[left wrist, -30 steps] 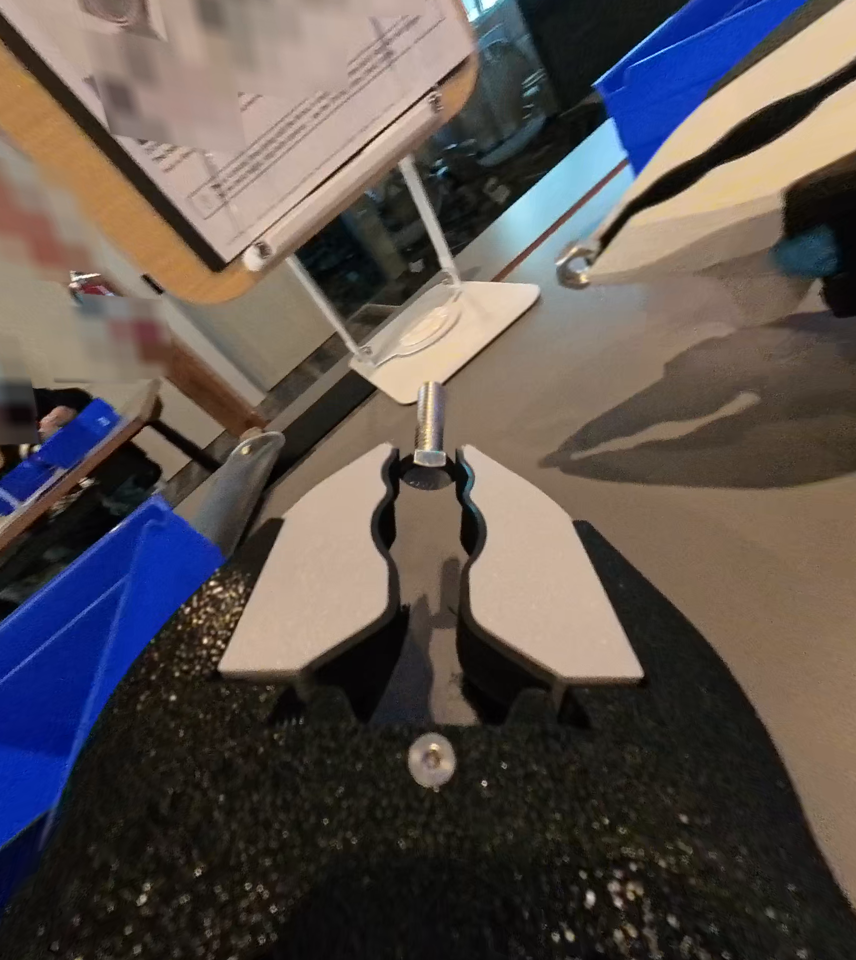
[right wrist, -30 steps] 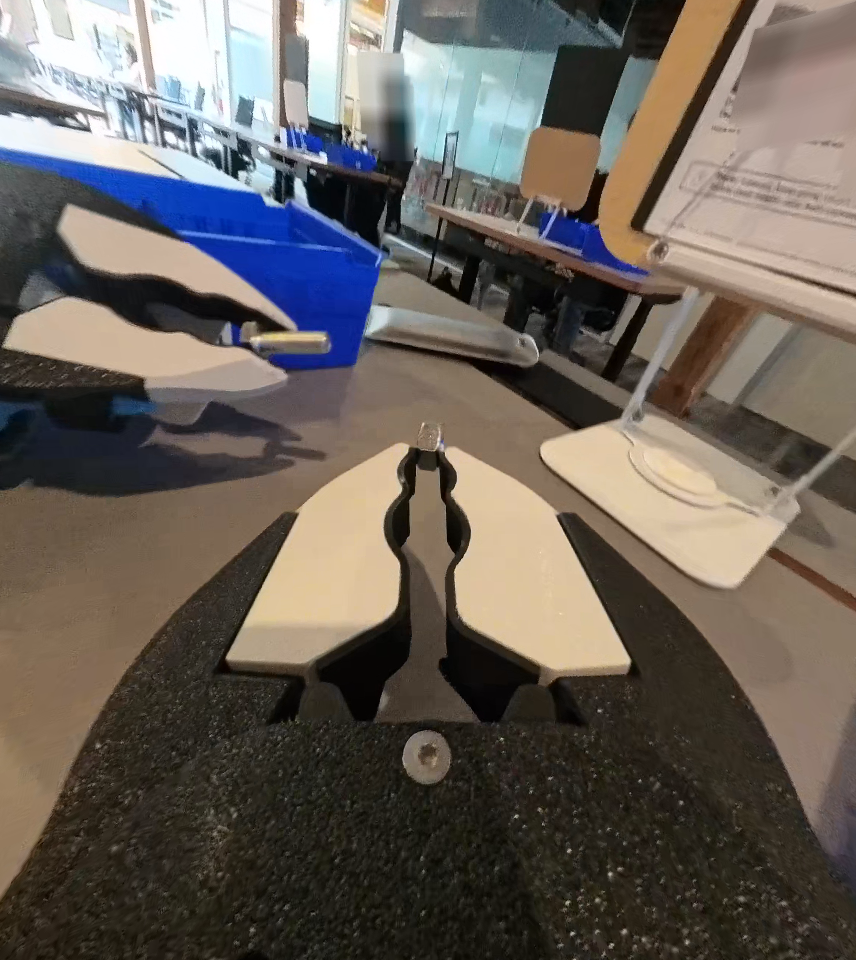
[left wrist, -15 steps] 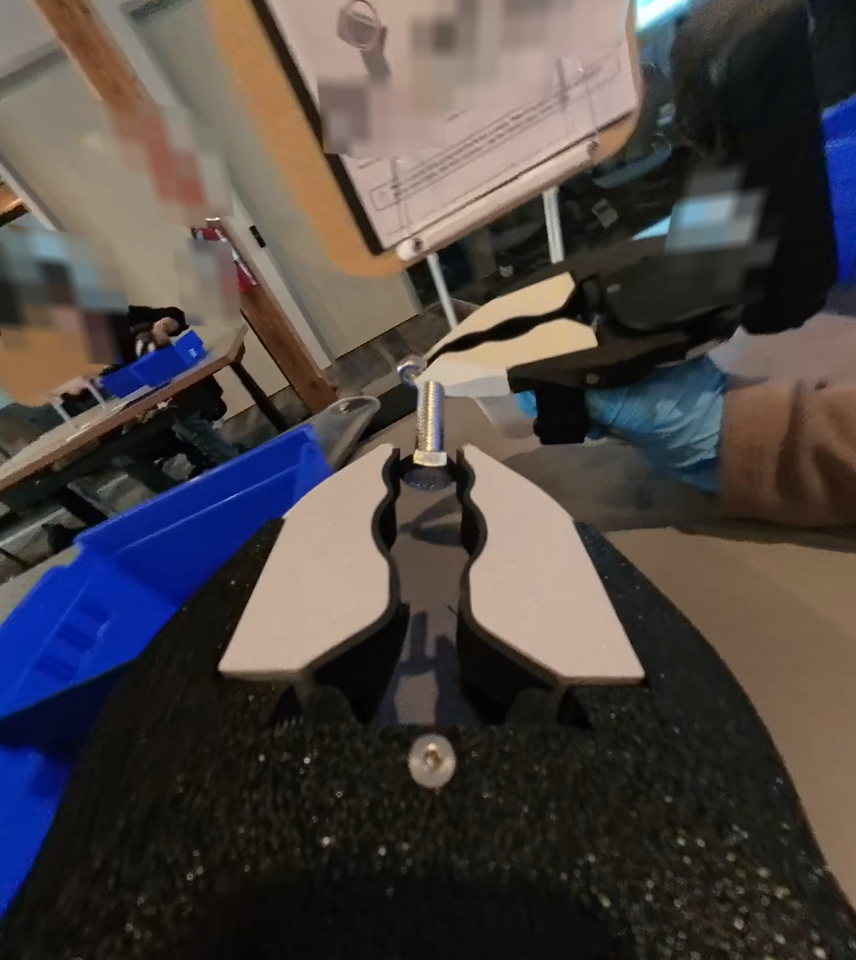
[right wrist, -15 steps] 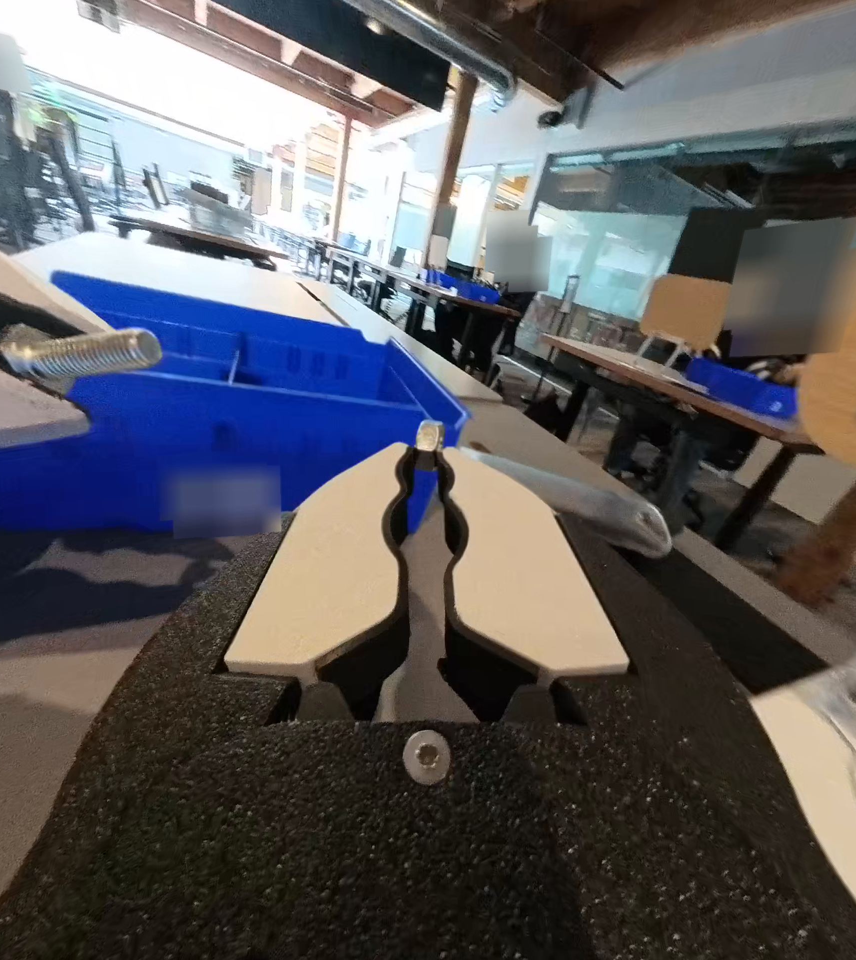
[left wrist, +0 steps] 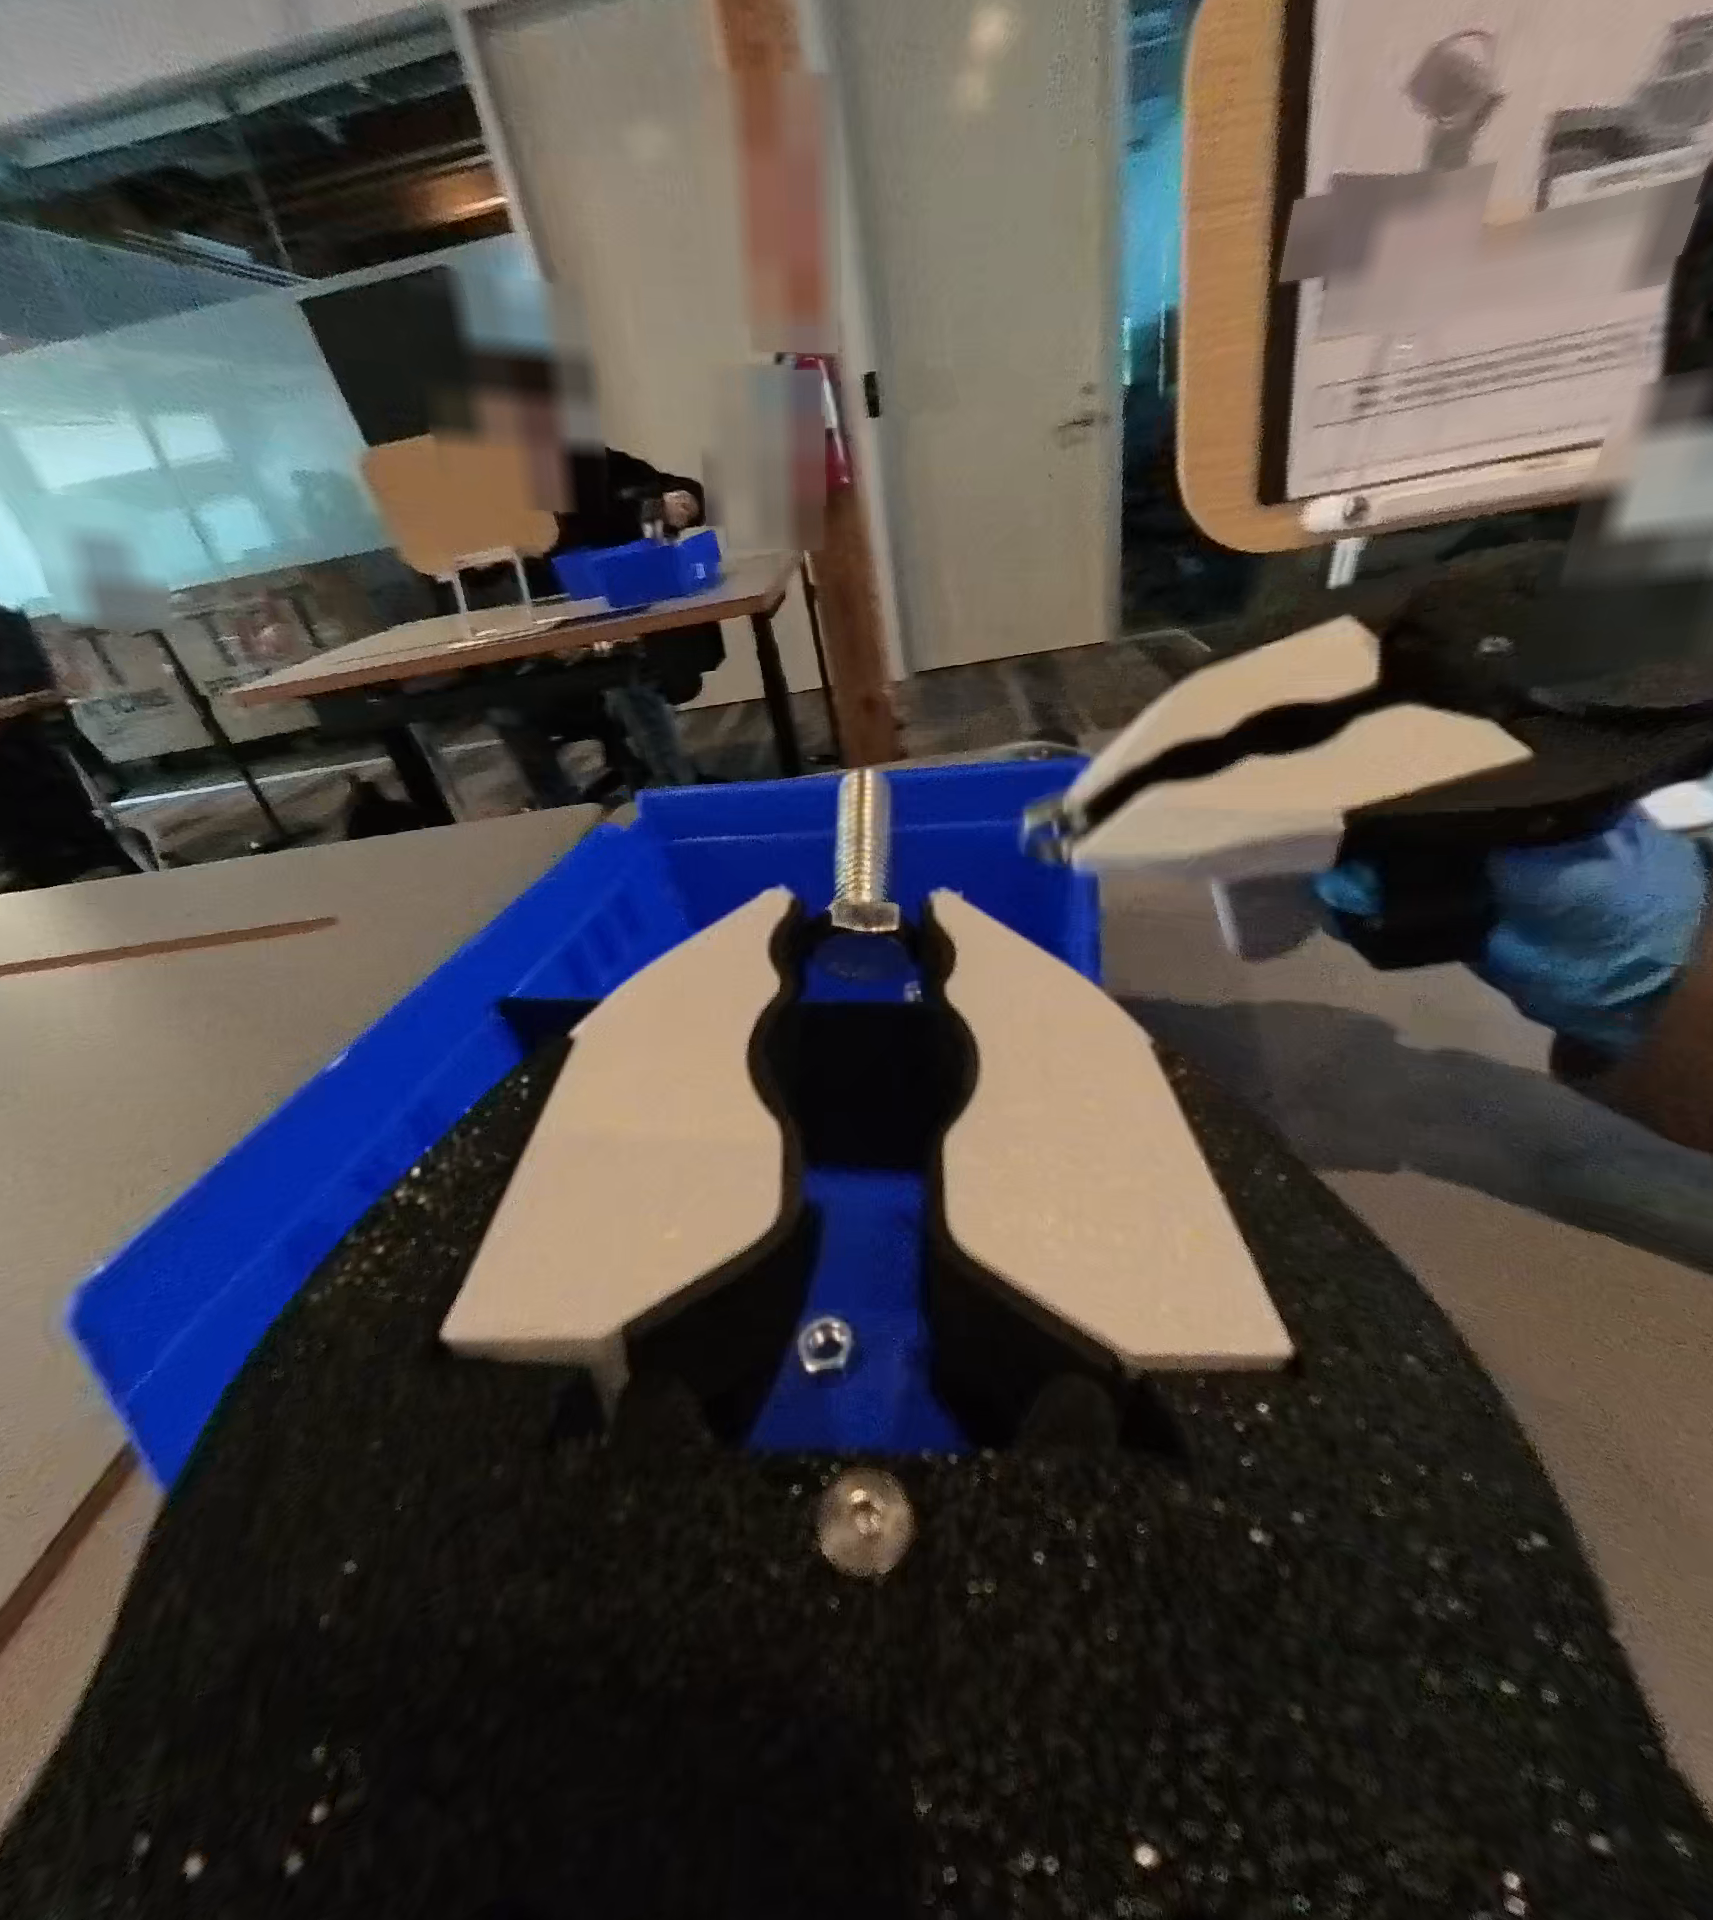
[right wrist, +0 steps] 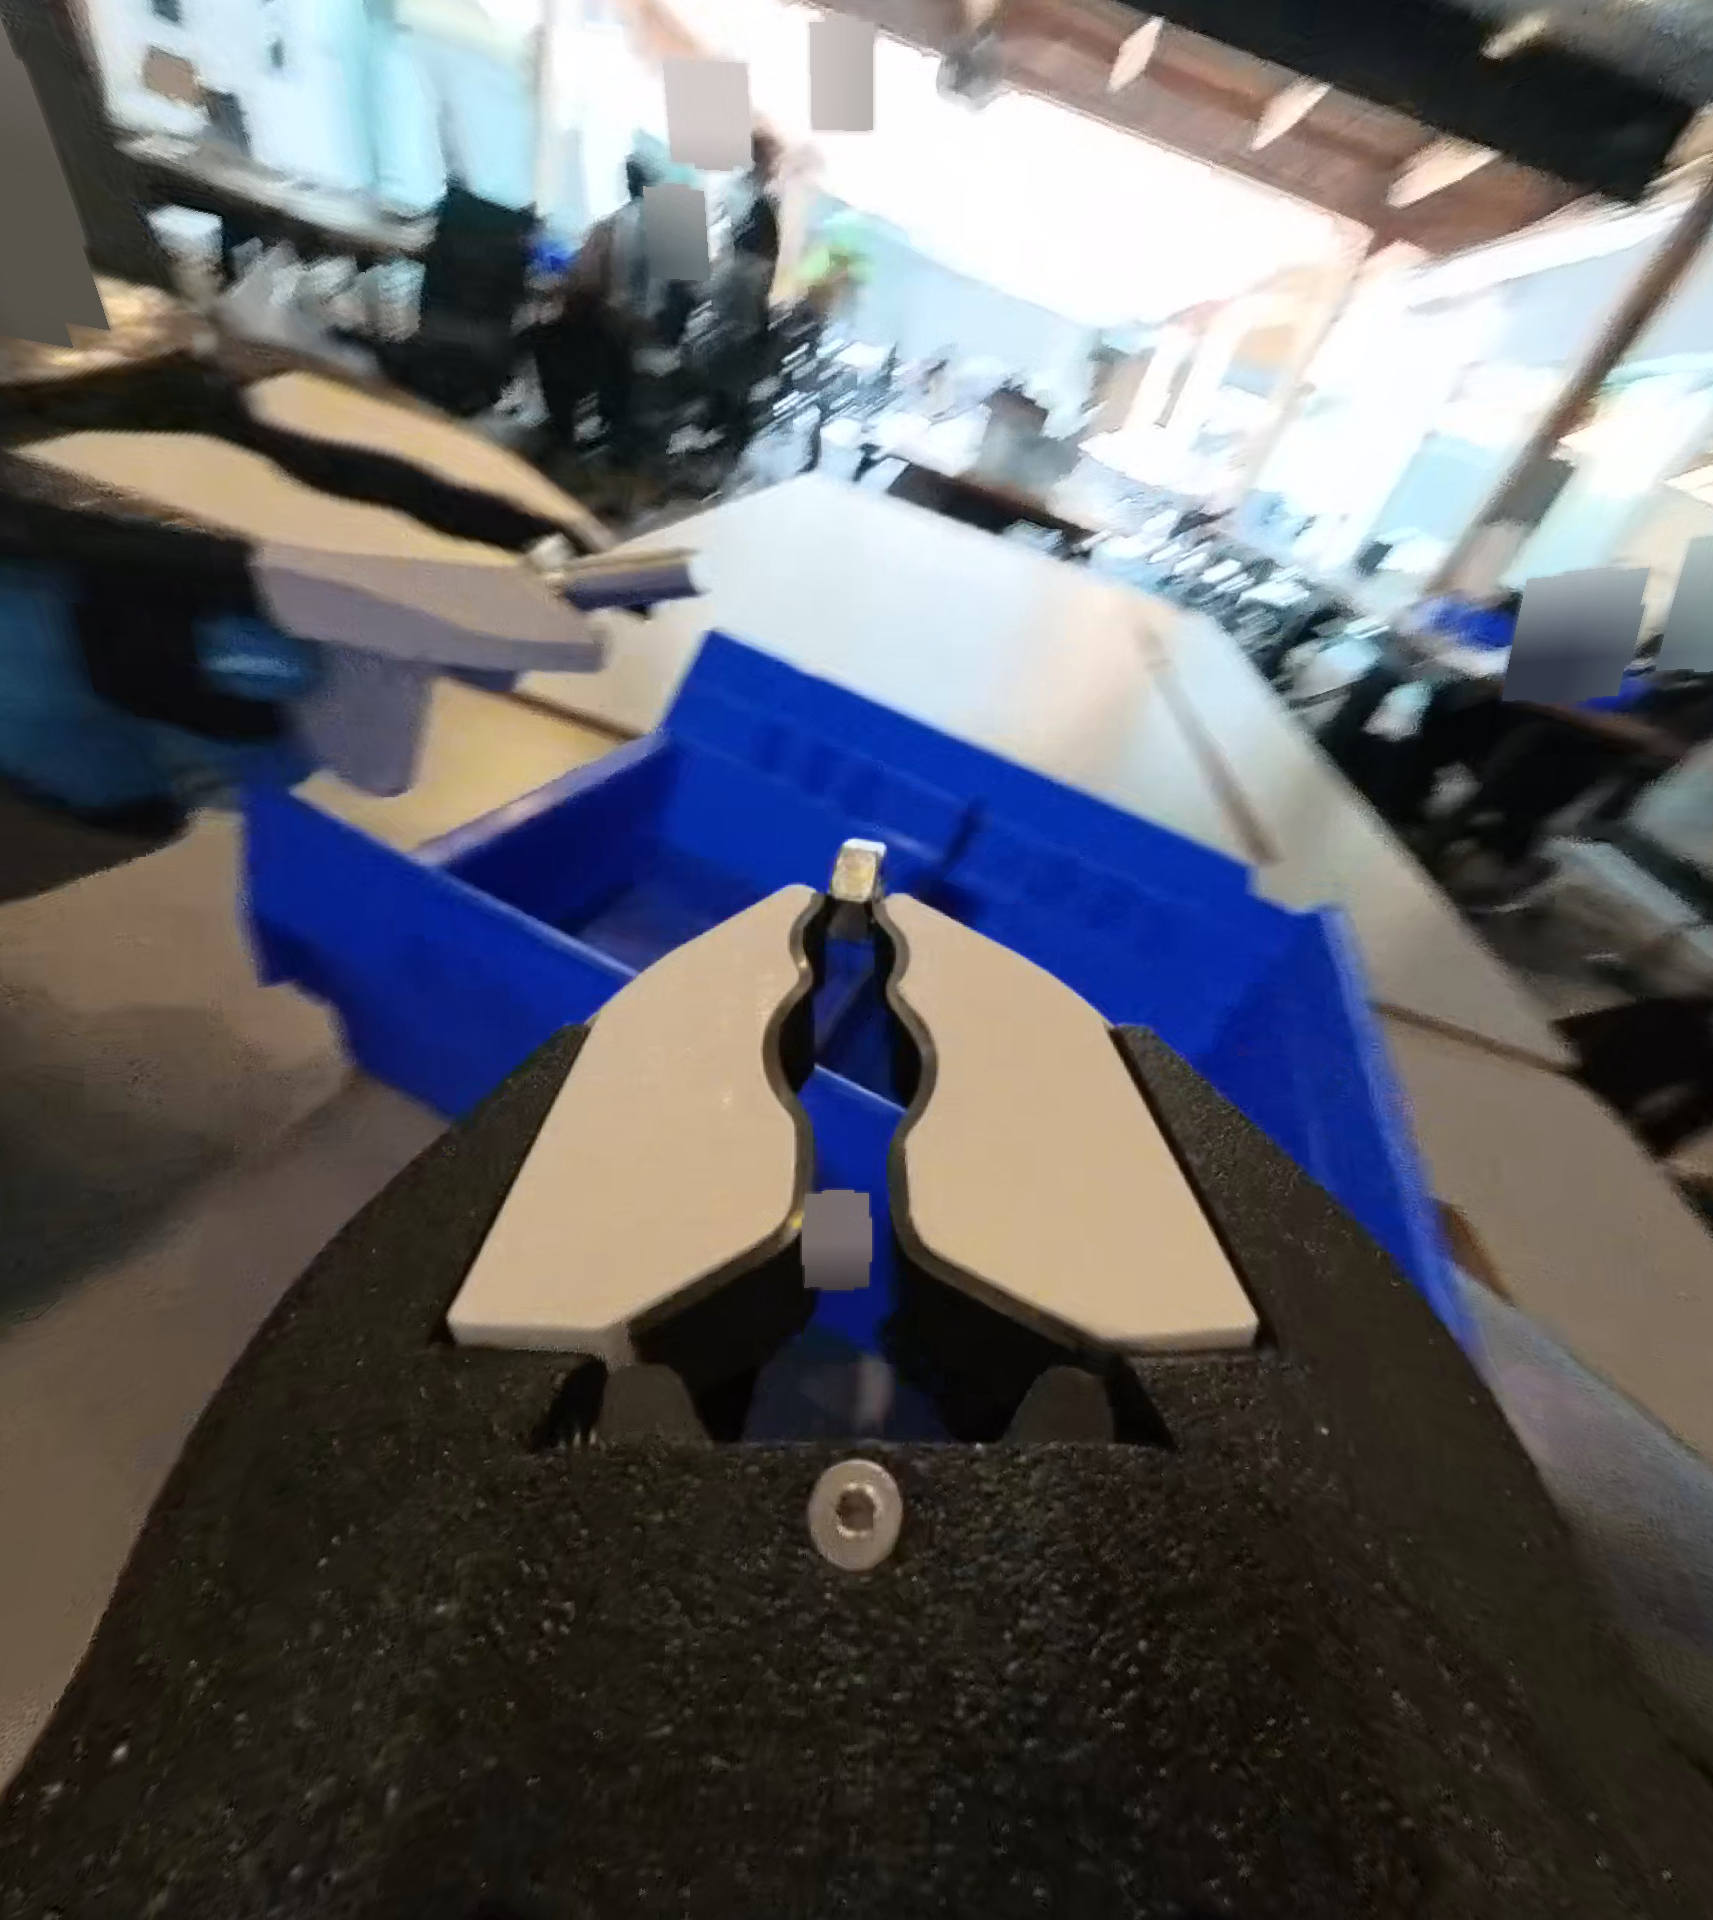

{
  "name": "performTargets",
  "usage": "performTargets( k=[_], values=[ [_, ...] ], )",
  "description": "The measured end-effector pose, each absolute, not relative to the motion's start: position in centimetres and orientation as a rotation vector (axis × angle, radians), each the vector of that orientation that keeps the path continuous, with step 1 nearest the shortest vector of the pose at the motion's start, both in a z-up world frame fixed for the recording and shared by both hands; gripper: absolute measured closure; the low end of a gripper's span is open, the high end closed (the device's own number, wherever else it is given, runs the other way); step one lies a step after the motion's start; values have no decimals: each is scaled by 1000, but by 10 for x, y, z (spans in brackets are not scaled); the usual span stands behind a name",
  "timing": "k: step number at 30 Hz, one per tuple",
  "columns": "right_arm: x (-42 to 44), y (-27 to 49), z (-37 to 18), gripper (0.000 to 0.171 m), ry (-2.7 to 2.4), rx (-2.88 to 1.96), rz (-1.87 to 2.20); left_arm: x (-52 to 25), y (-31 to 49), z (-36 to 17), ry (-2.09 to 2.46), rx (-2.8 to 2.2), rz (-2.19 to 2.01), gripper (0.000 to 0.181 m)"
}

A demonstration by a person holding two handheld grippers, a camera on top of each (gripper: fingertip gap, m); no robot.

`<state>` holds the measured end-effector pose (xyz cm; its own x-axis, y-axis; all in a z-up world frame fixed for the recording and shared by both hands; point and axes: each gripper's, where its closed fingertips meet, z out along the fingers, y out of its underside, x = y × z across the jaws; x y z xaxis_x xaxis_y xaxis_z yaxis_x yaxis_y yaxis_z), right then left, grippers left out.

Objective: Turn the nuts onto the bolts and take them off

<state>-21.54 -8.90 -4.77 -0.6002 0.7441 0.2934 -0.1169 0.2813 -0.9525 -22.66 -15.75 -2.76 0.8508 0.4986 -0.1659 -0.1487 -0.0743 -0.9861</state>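
Note:
My left gripper [left wrist: 862, 914] is shut on the hex head of a silver bolt [left wrist: 862, 831], whose threaded shank points forward over the blue bin [left wrist: 416, 1081]. My right gripper [right wrist: 854, 899] is shut on a small silver nut [right wrist: 857, 868] at its fingertips, above the same blue bin [right wrist: 1247, 956]. In the left wrist view the right gripper [left wrist: 1049, 836] comes in from the right, its nut [left wrist: 1044, 831] a short way right of the bolt. In the right wrist view the left gripper [right wrist: 561, 566] and its bolt [right wrist: 628, 577] show blurred at upper left. A loose nut [left wrist: 828, 1354] lies in the bin.
The grey table [left wrist: 156, 1091] stretches left of the bin. A sign board on a stand [left wrist: 1236, 312] is at the upper right. A gloved hand [left wrist: 1579, 935] holds the right gripper. Other tables and people are in the background. Across from one pair of fingers to the other is roughly 8 centimeters.
Both grippers have swung round and moved over the blue bin, still holding bolt and nut. The nut, touching the bolt's tip half a second ago, now sits apart to its right.

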Motion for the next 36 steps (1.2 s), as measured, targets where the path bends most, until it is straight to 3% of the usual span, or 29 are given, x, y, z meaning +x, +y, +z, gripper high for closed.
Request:
performTargets(
  k=[10,17,20,23,28,31,36],
  values=[
    [-217,-144,-83,163,-2274,-563,1299,-266,-166,-18,-330,-1616,447,161],
    [-223,-142,-81,158,-2254,-645,1283,-277,-130,-34,-252,-1782,358,161],
    [-228,-137,-77,142,-2207,-704,1275,-275,-116,-37,-207,-1864,346,161],
    [-223,-115,-63,139,-2008,-766,1308,-269,-97,-52,-157,-2029,292,161],
    [-171,-70,-55,140,-1667,-936,1444,-260,-65,-79,-55,-2295,326,160],
    [-127,-55,-59,136,-1587,-1022,1434,-262,-57,-92,-67,-2399,397,150],
    [-26,-17,-23,136,-1474,-1037,1183,-242,-58,-50,0,-2267,600,141]
  ],
)
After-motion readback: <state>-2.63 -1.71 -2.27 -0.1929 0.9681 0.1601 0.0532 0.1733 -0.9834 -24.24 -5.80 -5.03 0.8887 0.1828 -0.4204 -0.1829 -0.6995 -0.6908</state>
